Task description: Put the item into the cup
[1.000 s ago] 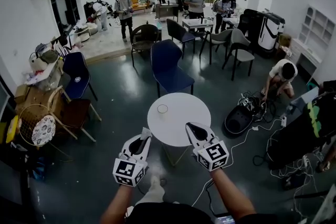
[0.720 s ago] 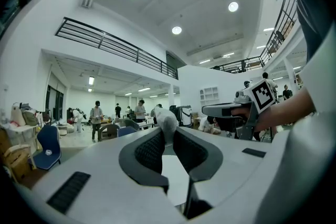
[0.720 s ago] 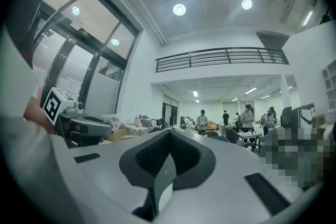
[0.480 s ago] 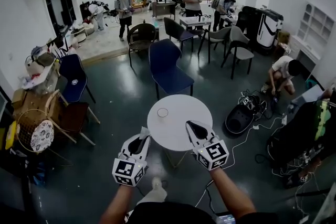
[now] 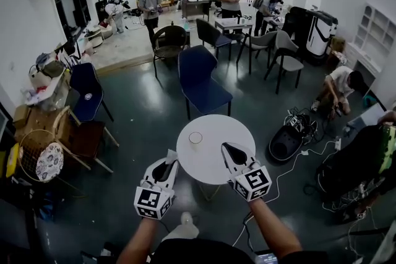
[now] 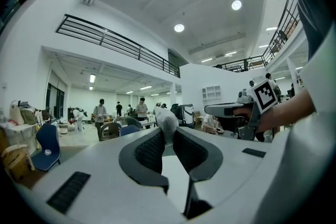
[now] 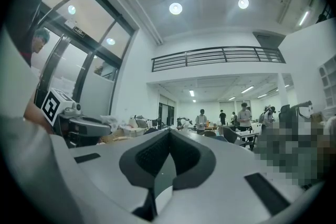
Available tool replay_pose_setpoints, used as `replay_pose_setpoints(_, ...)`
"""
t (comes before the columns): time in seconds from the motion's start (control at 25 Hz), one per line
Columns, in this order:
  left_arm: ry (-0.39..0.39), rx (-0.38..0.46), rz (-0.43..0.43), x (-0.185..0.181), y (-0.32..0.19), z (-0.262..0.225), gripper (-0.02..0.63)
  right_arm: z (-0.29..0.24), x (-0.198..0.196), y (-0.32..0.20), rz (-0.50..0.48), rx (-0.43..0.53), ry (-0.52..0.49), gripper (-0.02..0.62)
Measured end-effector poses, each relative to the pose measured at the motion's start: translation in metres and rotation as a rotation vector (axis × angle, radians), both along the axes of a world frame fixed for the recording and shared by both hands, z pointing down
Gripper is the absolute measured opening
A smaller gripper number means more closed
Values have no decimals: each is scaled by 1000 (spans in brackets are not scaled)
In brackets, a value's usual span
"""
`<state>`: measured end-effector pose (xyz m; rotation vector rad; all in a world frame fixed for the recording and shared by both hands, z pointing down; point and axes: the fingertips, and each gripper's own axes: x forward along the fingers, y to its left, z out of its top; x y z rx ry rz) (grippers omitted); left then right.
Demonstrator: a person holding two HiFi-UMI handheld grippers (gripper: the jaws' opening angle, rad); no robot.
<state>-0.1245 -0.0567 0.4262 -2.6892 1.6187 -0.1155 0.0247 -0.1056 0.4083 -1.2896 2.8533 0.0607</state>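
Gripping a small pale item (image 6: 168,119) between its dark ribbed pads, the left gripper (image 6: 167,132) points level across the room. The item sticks up past the fingertips. It looks like a crumpled grey-white wad, though the wide lens makes its material hard to tell. In the head view the left gripper (image 5: 171,161) sits just off the near left edge of a round white table (image 5: 216,130), and the item (image 5: 171,156) shows as a pale sliver at its tip.

A cup (image 5: 195,138) stands upright on the left half of the table top. It is beyond the left gripper's tip and a little to the right of it, apart from both grippers.

The right gripper (image 7: 169,132) has its jaws brought together, pad against pad, and it also points level. In the head view the right gripper (image 5: 228,148) shows its tip against the near right part of the table top, with its marker cube nearer the person. The two grippers are side by side, well apart, one at each side of the table's near edge.

Beyond the table stands a blue chair (image 5: 199,78) on the dark floor. At the right a person (image 5: 339,85) crouches beside a tangle of cables (image 5: 297,127), and several people stand at the far end of the room.
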Motion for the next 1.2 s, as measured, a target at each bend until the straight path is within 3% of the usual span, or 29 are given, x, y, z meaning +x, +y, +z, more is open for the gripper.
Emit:
replay_pose_setpoints(0.72, 31, -43, 40, -45, -106, 15, 61, 7, -43, -101, 46, -36, 16, 17)
replay_pose_setpoints(1.2, 23, -87, 112, -69, -166, 24, 61, 14, -63, -144, 98, -79, 48, 17)
